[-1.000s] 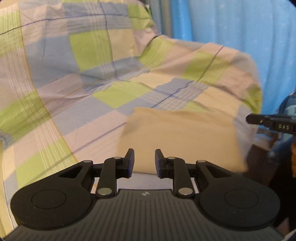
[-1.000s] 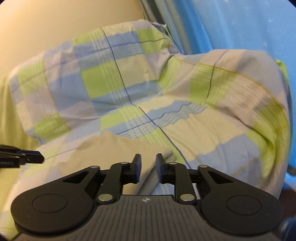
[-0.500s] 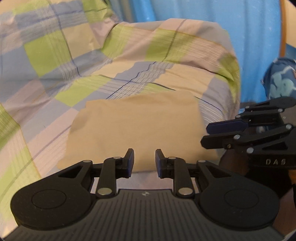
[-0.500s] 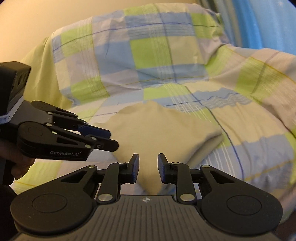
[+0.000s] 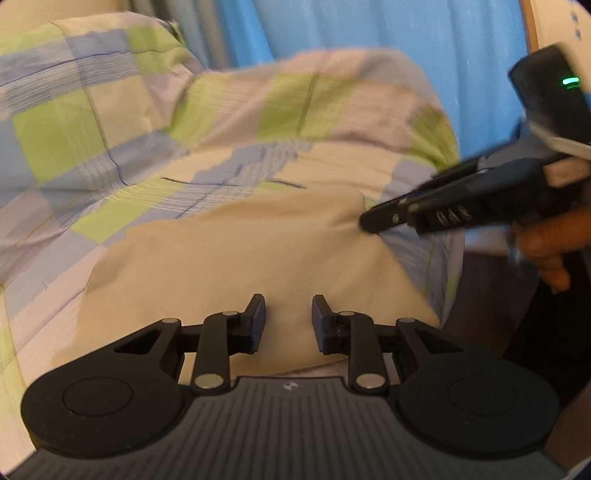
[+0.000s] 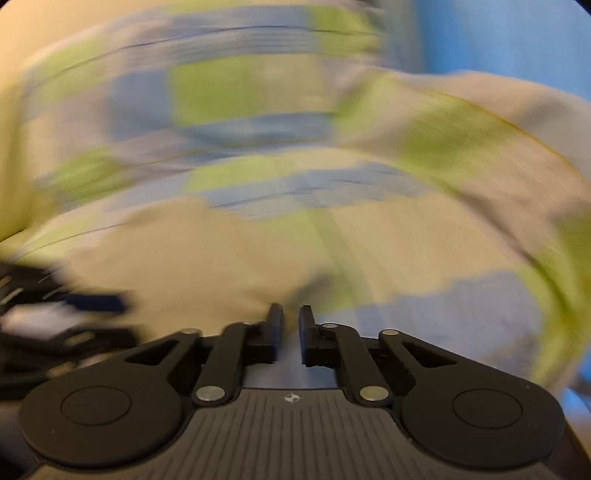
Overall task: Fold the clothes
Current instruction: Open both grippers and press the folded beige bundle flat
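Reaching in from hovering apart, the right gripper (image 5: 369,223) now pinches the tan cloth's (image 5: 240,258) corner; the left gripper (image 5: 288,314) gapes empty, ready to fold.

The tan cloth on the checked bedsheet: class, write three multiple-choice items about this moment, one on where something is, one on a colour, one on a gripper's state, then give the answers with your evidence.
1. Where do the right gripper's tips sit, seen from the left wrist camera?
A. at the far right corner of the tan cloth
B. on the blue curtain
C. under the checked bedsheet

2. Which colours make up the bedsheet's checks?
A. red and black
B. green, blue and pale cream
C. plain white

3. How does the left gripper stand?
A. shut on the cloth
B. out of view
C. open, over the cloth's near edge

Answers:
1 A, its tips meet the cloth's corner.
2 B, those squares show in both views.
3 C, a clear gap separates the fingers, with nothing between them.
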### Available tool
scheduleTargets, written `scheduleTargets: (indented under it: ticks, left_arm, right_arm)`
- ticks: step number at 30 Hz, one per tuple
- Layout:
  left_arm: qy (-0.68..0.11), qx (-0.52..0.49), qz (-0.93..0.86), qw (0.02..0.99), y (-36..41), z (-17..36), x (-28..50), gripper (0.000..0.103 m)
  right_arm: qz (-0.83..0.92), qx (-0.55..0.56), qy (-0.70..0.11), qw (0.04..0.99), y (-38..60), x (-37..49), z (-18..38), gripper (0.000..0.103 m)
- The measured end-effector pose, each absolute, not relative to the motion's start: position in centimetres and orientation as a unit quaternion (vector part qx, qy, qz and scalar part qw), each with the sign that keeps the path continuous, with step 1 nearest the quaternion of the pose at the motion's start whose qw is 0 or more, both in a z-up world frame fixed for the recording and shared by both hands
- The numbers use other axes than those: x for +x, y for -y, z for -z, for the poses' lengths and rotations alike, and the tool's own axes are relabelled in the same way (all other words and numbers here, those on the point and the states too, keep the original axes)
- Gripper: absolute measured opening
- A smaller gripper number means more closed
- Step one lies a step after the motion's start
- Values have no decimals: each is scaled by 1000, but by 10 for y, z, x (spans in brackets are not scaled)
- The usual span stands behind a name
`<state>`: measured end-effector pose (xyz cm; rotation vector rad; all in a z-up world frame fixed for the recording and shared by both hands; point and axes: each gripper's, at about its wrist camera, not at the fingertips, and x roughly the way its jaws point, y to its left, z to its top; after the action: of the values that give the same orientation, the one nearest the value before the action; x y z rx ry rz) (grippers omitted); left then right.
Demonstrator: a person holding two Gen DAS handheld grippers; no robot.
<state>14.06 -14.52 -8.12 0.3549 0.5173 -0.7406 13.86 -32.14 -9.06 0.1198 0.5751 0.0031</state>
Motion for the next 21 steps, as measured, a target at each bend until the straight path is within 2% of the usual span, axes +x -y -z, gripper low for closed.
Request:
scheduleTargets:
  ticks: [5, 8, 13, 21]
  left_arm:
    - [-251, 128, 359, 890, 135, 75, 153, 24]
    - [-242, 128, 347, 897, 133, 73, 156, 24]
    - [-239, 133, 353, 895, 135, 74, 156, 28]
    - [-229, 154, 387, 880, 154, 82, 149, 30]
  right_arm:
    - [-46, 79, -234, 968, 318, 134, 83, 19]
    - [-69, 122, -238, 961, 316, 140, 86, 32]
    - [-38, 228, -242, 942, 339, 141, 90, 33]
    - [-90, 350, -255, 897, 354, 151, 104, 34]
